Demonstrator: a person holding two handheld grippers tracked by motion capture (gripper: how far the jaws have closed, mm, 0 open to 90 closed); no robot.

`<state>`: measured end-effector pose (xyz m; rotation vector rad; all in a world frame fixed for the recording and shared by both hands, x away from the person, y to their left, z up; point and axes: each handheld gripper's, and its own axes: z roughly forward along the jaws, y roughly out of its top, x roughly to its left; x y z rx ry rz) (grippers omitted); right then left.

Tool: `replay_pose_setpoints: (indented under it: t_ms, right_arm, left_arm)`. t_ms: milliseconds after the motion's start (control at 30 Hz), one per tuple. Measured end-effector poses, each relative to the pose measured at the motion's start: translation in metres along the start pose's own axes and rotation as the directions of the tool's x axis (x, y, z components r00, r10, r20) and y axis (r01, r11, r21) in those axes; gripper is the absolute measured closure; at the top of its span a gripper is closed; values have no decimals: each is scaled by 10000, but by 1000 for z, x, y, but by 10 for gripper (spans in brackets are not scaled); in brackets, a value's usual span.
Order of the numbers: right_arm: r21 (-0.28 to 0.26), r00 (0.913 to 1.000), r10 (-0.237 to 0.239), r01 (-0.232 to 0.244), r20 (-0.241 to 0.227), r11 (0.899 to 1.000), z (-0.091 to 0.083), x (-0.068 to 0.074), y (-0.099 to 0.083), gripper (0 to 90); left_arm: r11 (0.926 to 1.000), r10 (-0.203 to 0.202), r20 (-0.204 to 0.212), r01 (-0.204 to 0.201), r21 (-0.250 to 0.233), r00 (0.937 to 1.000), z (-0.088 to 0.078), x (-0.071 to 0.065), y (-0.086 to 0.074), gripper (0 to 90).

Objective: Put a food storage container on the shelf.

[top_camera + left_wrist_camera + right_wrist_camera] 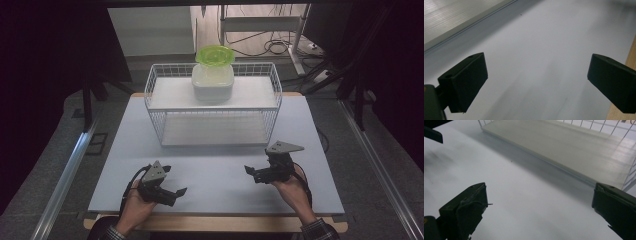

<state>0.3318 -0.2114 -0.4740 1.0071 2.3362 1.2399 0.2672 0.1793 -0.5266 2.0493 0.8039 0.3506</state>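
Note:
A white wire rack (213,102) with two shelves stands at the back middle of the pale table (215,170). On its top shelf sits a white square container (213,80) with a green lid (215,54) resting askew on it. My left gripper (173,181) is held low at the front left, open, jaws wide apart over bare table (536,70). My right gripper (251,172) hovers at the front right, also open, with nothing between its jaws (539,205). The rack's lower shelf (564,147) lies just ahead of it.
The table's wooden front edge (215,223) runs below the hands. Dark curtains hang on both sides. A metal stand and cables (280,45) are on the floor behind the rack. Bare table spreads between the grippers and the rack.

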Motion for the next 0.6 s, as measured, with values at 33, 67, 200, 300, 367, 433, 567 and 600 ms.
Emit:
replay_pose_setpoints:
  t_ms: [33,67,200,300,367,433,567,600]
  right_arm:
    - [52,10000,1,-1,-11,10000,1,0,-3,2]
    - [93,10000,-7,7,-15,10000,1,0,-4,2]
    - [379,9998,-163,158,134,9992,5,2,-14,2]
    - [658,9999,-104,97,92,9978,8,2,-21,1]
    - [858,9999,-121,113,86,9963,10,2,-24,2]
    - [1041,9998,-169,159,83,9944,13,2,-27,2]
    - [1263,9995,-249,225,179,9917,16,3,-28,2]
    - [1272,9995,-260,233,194,9916,16,4,-28,2]
  left_arm:
    - [10000,3,-3,-3,4,10000,0,0,0,26]
    - [10000,8,-2,-8,13,10000,0,0,0,26]
    - [10000,16,5,-16,45,10000,1,0,0,25]
    - [10000,31,14,-32,83,10000,1,0,-1,25]
    - [9999,50,11,-51,97,10000,1,0,-1,25]
    - [9999,67,-2,-67,107,10000,1,0,-1,25]
    - [10000,54,-15,-54,73,10000,1,0,0,25]
    - [10000,51,-18,-51,70,10000,1,0,0,25]
